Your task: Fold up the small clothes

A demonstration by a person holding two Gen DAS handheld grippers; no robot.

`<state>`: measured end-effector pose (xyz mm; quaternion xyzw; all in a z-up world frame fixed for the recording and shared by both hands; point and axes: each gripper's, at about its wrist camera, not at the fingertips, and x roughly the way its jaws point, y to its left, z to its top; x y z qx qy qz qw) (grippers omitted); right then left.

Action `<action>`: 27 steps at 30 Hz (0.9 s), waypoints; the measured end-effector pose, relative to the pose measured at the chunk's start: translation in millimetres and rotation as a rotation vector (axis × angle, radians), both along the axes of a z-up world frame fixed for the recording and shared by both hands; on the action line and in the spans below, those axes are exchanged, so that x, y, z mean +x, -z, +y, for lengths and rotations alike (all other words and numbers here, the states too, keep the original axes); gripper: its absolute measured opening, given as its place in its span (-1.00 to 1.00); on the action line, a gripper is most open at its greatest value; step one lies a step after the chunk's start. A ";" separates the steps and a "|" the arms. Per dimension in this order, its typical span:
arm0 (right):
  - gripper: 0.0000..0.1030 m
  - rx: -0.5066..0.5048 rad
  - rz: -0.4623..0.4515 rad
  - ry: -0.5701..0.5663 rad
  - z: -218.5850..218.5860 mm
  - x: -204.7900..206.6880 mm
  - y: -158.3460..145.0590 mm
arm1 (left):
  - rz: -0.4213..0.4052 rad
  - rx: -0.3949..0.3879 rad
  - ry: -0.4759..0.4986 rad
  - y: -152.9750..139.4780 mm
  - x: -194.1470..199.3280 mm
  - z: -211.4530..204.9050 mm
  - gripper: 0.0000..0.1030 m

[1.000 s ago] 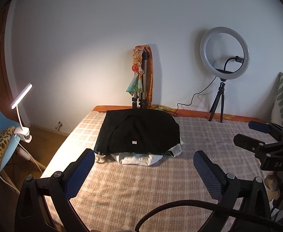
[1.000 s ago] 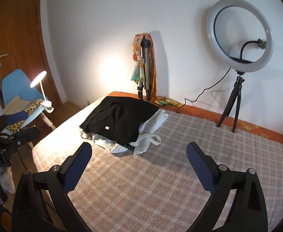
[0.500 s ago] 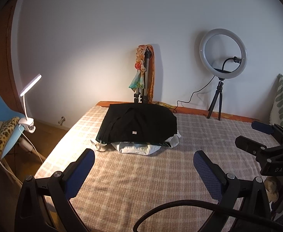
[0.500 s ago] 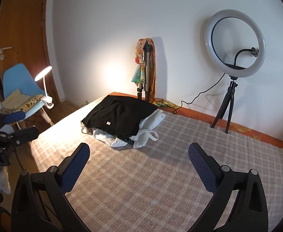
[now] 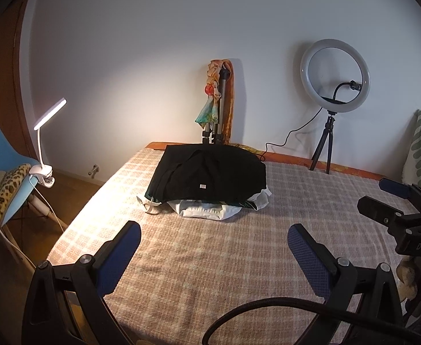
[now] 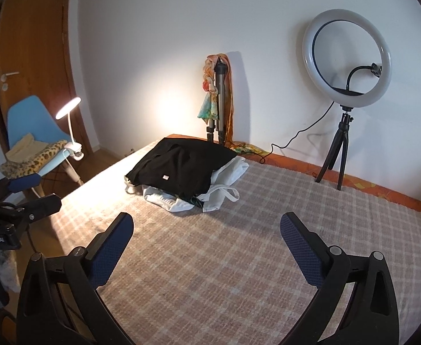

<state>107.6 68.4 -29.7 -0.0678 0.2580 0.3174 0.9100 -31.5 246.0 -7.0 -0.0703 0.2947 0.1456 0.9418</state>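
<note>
I held both the left gripper and right gripper spread, empty; the black garment at twelve o'clock topped loose whites, so a deep pinch risked dragging several layers.

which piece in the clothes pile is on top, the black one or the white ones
The black garment lies on top, with a small white tag showing. The white clothes lie underneath, sticking out only at the pile's edges.

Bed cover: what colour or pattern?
The bed cover is a plaid check in pinkish brown and cream, clearest in the right wrist view.
</note>
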 end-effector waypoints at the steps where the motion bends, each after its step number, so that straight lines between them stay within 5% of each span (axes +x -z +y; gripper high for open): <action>1: 0.98 0.000 0.000 0.001 -0.1 -0.3 0.0 | 0.000 -0.001 -0.001 0.0 0.0 -0.1 0.99; 27: 0.98 0.013 0.016 -0.009 -1.8 2.5 3.4 | -0.009 0.003 -0.007 -4.9 -0.9 0.6 0.99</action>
